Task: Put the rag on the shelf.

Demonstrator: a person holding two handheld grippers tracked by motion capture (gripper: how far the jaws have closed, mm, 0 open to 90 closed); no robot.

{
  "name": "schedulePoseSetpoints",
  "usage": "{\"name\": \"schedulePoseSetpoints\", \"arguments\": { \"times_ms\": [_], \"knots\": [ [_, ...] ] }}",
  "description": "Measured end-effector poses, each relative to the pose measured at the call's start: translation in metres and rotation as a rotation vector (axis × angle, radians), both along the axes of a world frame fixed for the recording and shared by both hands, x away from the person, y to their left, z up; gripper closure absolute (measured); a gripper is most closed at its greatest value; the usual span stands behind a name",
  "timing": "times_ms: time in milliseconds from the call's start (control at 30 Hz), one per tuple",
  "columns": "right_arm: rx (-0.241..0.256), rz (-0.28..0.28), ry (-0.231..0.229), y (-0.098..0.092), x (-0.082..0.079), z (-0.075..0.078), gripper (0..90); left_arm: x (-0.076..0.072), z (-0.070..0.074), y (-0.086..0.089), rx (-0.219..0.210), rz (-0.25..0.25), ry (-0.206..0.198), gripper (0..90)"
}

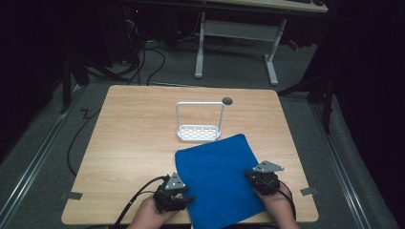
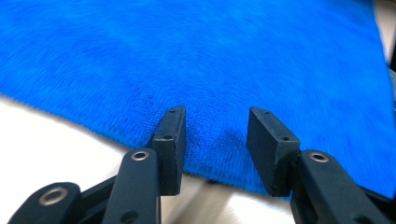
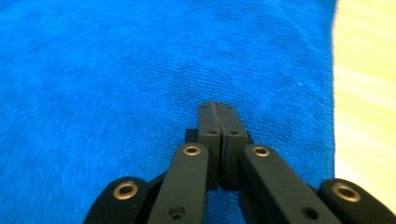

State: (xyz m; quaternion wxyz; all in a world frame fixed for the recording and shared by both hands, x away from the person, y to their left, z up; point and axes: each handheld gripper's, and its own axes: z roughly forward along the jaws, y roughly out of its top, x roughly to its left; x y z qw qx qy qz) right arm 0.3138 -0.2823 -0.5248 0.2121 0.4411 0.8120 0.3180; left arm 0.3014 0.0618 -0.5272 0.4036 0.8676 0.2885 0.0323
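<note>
A blue towel [image 1: 217, 176] lies flat on the near half of the wooden table [image 1: 129, 143], its front edge reaching the table's near edge. My left gripper [image 1: 187, 199] sits at the towel's left edge, low over the table. Its jaws stand open [image 2: 215, 116] with the edge of the towel [image 2: 210, 56] just beyond and under the tips, and nothing is between them. My right gripper [image 1: 250, 175] rests over the towel's right side. Its jaws are pressed together [image 3: 218, 109] above the towel [image 3: 116, 70], and no fold shows between the pads.
A white wire-handled rack [image 1: 199, 132] stands just behind the towel at the table's middle. A dark round grommet [image 1: 227, 100] sits behind it. Bare wood stretches to the left and far side. A desk frame [image 1: 234, 43] stands on the floor beyond.
</note>
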Motion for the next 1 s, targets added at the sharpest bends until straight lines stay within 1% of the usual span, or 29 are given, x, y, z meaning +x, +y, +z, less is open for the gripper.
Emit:
{"name": "schedulePoseSetpoints", "arguments": {
  "times_ms": [33, 133, 233, 267, 300, 333, 367, 400, 433, 467, 500, 533, 567, 600, 633, 667, 700, 733, 767, 800, 833, 867, 933, 967, 1000],
  "knots": [
    [0.009, 0.005, 0.005, 0.002, -0.002, 0.0, 90.0, 0.003, 0.0, 0.005, 0.003, 0.015, -0.004, 57.9],
    [0.025, 0.05, 0.012, 0.01, -0.014, 0.0, 90.0, 0.012, 0.0, 0.02, -0.001, 0.063, -0.002, 57.9],
    [0.059, 0.085, 0.038, 0.017, -0.025, 0.0, 90.0, 0.018, 0.0, 0.035, -0.003, 0.099, 0.009, 58.4],
    [0.07, 0.099, 0.045, 0.019, -0.028, -0.001, 90.0, 0.021, 0.0, 0.043, -0.002, 0.117, 0.016, 58.4],
    [0.07, 0.099, 0.045, 0.019, -0.028, -0.001, 90.0, 0.021, 0.0, 0.043, -0.002, 0.117, 0.016, 58.3],
    [0.076, 0.122, 0.048, 0.023, -0.031, 0.0, 87.1, 0.022, 0.0, 0.045, 0.003, 0.124, 0.016, 58.3],
    [0.077, 0.121, 0.022, 0.025, -0.031, 0.003, 82.9, 0.025, 0.002, 0.048, 0.016, 0.133, 0.006, 57.1],
    [0.081, 0.113, 0.006, 0.024, -0.029, 0.005, 80.7, 0.029, 0.002, 0.048, 0.01, 0.14, 0.009, 56.4],
    [0.095, 0.085, -0.006, 0.022, -0.024, 0.006, 77.8, 0.034, 0.003, 0.047, -0.01, 0.15, 0.015, 55.1],
    [0.095, 0.085, -0.006, 0.022, -0.024, 0.006, 77.8, 0.034, 0.003, 0.047, -0.01, 0.15, 0.015, 54.5],
    [0.099, 0.055, -0.013, 0.02, -0.017, 0.008, 75.8, 0.042, 0.006, 0.043, -0.023, 0.159, 0.006, 54.5],
    [0.1, -0.003, -0.027, 0.016, 0.001, 0.011, 70.9, 0.052, 0.009, 0.035, -0.022, 0.159, -0.021, 52.9],
    [0.106, -0.023, -0.028, 0.014, 0.007, 0.011, 70.3, 0.058, 0.01, 0.031, -0.018, 0.159, -0.039, 52.4],
    [0.113, -0.048, -0.041, 0.011, 0.014, 0.011, 69.9, 0.064, 0.009, 0.026, -0.007, 0.168, -0.056, 52.5],
    [0.115, -0.075, -0.043, 0.009, 0.021, 0.011, 69.2, 0.07, 0.008, 0.023, -0.001, 0.175, -0.056, 53.7],
    [0.11, -0.089, -0.039, 0.008, 0.028, 0.01, 69.2, 0.078, 0.005, 0.018, 0.014, 0.179, -0.047, 55.4],
    [0.105, -0.131, -0.036, 0.007, 0.036, 0.008, 70.2, 0.083, 0.002, 0.015, 0.034, 0.186, -0.044, 56.8],
    [0.107, -0.146, -0.026, 0.006, 0.04, 0.006, 73.0, 0.086, 0.0, 0.014, 0.044, 0.191, -0.045, 58.3],
    [0.095, -0.15, -0.023, 0.006, 0.043, 0.004, 75.0, 0.088, -0.001, 0.014, 0.039, 0.196, -0.052, 60.5],
    [0.095, -0.15, -0.023, 0.006, 0.043, 0.004, 75.0, 0.088, -0.001, 0.014, 0.039, 0.196, -0.052, 62.2],
    [0.061, -0.161, -0.022, 0.006, 0.045, 0.001, 76.7, 0.089, -0.001, 0.015, 0.039, 0.197, -0.053, 62.2],
    [0.048, -0.156, -0.012, 0.006, 0.045, -0.003, 81.4, 0.086, -0.002, 0.015, 0.052, 0.195, -0.074, 65.9],
    [0.024, -0.138, -0.02, 0.007, 0.044, -0.003, 87.1, 0.082, -0.003, 0.017, 0.063, 0.196, -0.099, 69.7],
    [0.024, -0.138, -0.02, 0.007, 0.044, -0.003, 87.1, 0.082, -0.003, 0.017, 0.063, 0.196, -0.099, 73.4],
    [0.015, -0.118, -0.029, 0.01, 0.041, -0.003, 88.4, 0.08, -0.003, 0.019, 0.066, 0.195, -0.107, 77.0]
  ]
}}
